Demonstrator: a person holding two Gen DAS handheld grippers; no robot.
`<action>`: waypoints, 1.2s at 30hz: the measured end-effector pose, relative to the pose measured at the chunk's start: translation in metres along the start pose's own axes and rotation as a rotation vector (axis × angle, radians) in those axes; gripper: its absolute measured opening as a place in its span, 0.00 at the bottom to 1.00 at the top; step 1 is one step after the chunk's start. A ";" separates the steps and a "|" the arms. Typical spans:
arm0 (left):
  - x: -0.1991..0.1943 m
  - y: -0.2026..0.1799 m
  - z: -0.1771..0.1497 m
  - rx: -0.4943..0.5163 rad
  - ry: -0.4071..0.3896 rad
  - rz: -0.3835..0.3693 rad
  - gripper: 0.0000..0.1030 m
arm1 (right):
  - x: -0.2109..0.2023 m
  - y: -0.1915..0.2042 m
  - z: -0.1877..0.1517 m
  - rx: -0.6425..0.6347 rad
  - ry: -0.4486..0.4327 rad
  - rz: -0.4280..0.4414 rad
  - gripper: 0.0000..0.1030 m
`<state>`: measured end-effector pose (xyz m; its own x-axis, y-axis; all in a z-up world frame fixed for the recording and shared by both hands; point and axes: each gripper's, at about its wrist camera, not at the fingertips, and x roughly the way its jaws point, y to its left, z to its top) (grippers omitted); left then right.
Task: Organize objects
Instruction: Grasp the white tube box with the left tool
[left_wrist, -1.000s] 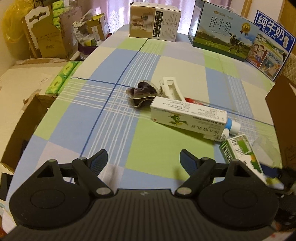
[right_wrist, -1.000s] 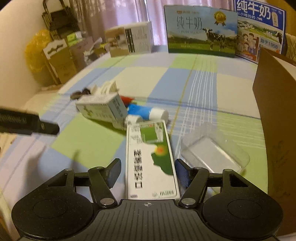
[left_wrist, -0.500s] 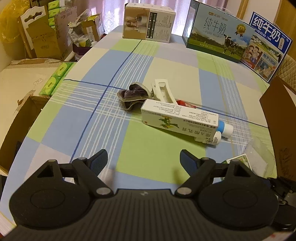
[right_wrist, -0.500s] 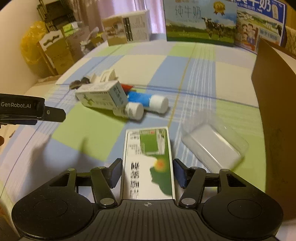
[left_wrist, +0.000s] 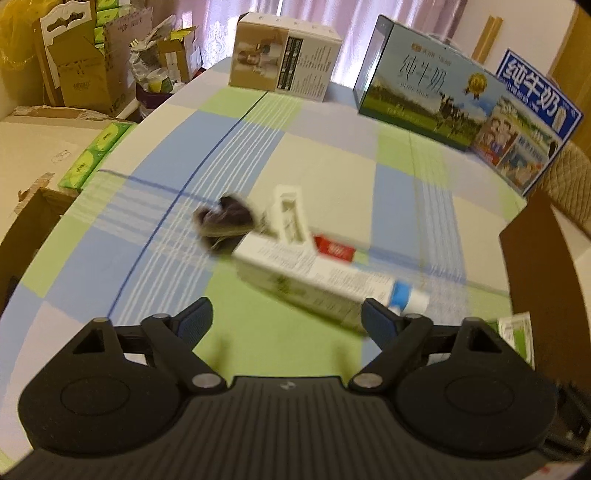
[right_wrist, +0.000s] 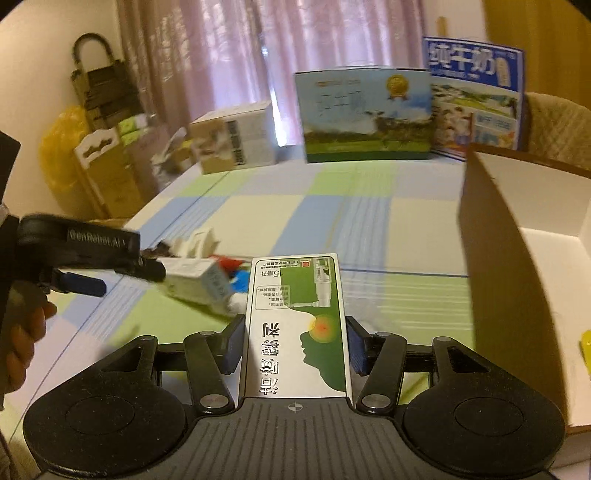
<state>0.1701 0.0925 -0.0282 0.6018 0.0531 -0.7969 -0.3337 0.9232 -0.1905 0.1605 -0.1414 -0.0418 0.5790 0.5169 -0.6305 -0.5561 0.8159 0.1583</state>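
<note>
- Your right tool (right_wrist: 295, 347) clamps the green-and-white rectangular carton (right_wrist: 297, 325) by its long sides and holds it off the table (right_wrist: 369, 221), beside the open brown cardboard box (right_wrist: 524, 266) at right, probably its destination.
- Your left tool (left_wrist: 286, 319) is spread wide and holds nothing. It is aimed at the long white carton (left_wrist: 314, 284) in the blurred middle pile, apparently the next pick.

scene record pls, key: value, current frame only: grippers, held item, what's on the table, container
left hand-held gripper: open, empty, above the table
right hand-held gripper: shut on green-and-white box, lifted
table: checked cloth
loose pile: long white box, blue-and-white tube, white clip, dark fabric item
container: open brown box, right of the held box, white inside
back edge: milk cartons
blur: heavy in left view
</note>
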 end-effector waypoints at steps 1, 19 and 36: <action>0.003 -0.005 0.004 -0.007 0.003 -0.006 0.87 | 0.001 -0.003 0.001 0.010 0.000 -0.007 0.50; 0.034 -0.009 -0.004 0.114 0.094 0.169 0.88 | 0.007 -0.018 0.001 0.036 0.026 -0.008 0.50; 0.063 -0.005 0.003 0.119 0.116 0.179 0.63 | 0.011 -0.018 -0.001 0.045 0.043 -0.004 0.50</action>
<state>0.2116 0.0926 -0.0760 0.4515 0.1823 -0.8735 -0.3352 0.9419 0.0233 0.1766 -0.1511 -0.0522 0.5548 0.5028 -0.6628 -0.5260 0.8293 0.1888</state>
